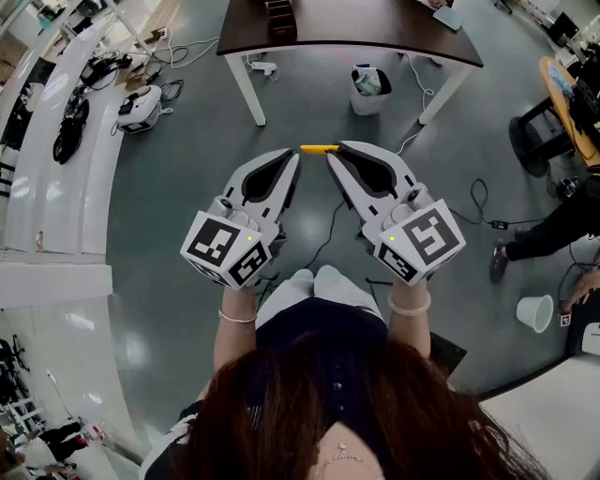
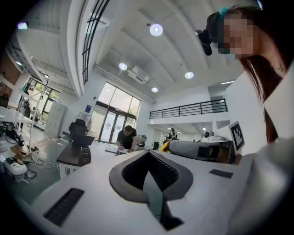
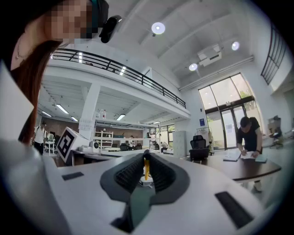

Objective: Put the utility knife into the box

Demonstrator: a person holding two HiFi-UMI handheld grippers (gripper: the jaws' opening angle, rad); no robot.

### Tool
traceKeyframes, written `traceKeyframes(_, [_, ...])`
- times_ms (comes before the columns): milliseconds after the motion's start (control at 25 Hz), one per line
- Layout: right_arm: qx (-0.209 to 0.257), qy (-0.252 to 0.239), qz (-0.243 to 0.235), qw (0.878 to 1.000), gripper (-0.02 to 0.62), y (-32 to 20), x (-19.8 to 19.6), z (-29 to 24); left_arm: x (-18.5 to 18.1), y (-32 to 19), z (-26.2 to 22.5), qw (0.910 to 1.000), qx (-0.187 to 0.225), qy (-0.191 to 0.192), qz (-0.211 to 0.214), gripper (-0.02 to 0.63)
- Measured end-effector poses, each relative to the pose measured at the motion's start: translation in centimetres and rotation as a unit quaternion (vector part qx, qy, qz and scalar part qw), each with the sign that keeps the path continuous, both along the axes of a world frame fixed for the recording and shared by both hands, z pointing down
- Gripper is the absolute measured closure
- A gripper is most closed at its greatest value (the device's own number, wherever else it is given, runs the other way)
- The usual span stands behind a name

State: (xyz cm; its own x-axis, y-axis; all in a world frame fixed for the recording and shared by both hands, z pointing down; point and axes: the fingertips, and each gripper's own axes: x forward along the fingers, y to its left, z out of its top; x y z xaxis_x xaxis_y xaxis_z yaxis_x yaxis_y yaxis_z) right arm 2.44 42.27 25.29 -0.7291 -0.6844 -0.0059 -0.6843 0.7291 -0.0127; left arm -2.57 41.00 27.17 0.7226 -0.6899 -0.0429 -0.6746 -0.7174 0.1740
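Note:
My right gripper [image 1: 330, 152] is shut on a yellow utility knife [image 1: 317, 149], which sticks out leftward from its tips above the grey floor. In the right gripper view the knife [image 3: 146, 169] shows as a thin yellow strip clamped between the ribbed pads. My left gripper [image 1: 294, 157] is shut with nothing in it, its tip just left of the knife. In the left gripper view the right gripper [image 2: 197, 149] lies off to the right. A dark boxy thing [image 1: 279, 19] sits on the brown table [image 1: 375, 28] ahead; I cannot tell whether it is the box.
A white bin [image 1: 369, 89] stands under the table, with cables trailing on the floor. A white counter [image 1: 47, 141] runs along the left, and a white device [image 1: 139, 108] sits beside it. At the right are a person's legs [image 1: 553, 230] and a white cup [image 1: 535, 312].

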Motion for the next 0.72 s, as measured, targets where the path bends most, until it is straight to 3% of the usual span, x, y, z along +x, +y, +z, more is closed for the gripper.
traceKeyframes(720, [-0.006, -0.022, -0.002, 1.000, 0.546, -1.2, 1.6, 0.0, 1.3, -1.2, 0.5, 0.9999, -0.013, 0.004, 0.002, 0.604])
